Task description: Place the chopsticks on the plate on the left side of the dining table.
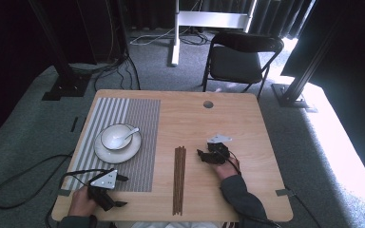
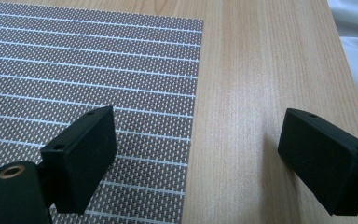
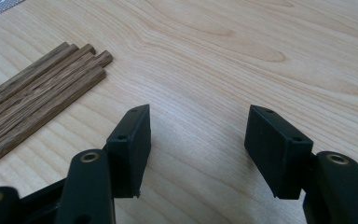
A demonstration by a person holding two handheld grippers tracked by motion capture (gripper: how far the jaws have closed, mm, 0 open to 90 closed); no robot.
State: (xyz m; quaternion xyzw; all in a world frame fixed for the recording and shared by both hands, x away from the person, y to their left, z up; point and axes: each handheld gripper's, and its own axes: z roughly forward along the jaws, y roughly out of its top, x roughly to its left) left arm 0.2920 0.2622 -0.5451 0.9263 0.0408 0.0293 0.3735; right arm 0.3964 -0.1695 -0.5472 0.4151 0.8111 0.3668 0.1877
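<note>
Several brown wooden chopsticks (image 1: 179,179) lie side by side in the middle of the wooden table (image 1: 247,123), running front to back; their far ends (image 3: 51,84) reach into the right gripper view. My right gripper (image 1: 202,155) rests just right of their far ends, open, nothing between its jaws (image 3: 196,135). A white bowl (image 1: 116,136) with a white spoon (image 1: 129,134) sits on a white plate (image 1: 118,151) on the striped grey placemat (image 1: 138,123). My left gripper (image 1: 122,191) is open at the mat's front right corner, one jaw over the placemat (image 2: 74,65), the other over bare wood.
A black folding chair (image 1: 240,59) stands beyond the table's far edge. A round hole (image 1: 208,104) marks the table near its far side. Cables (image 1: 24,180) trail over the grey carpet to the left. The table's front edge is close to my left gripper (image 2: 196,158).
</note>
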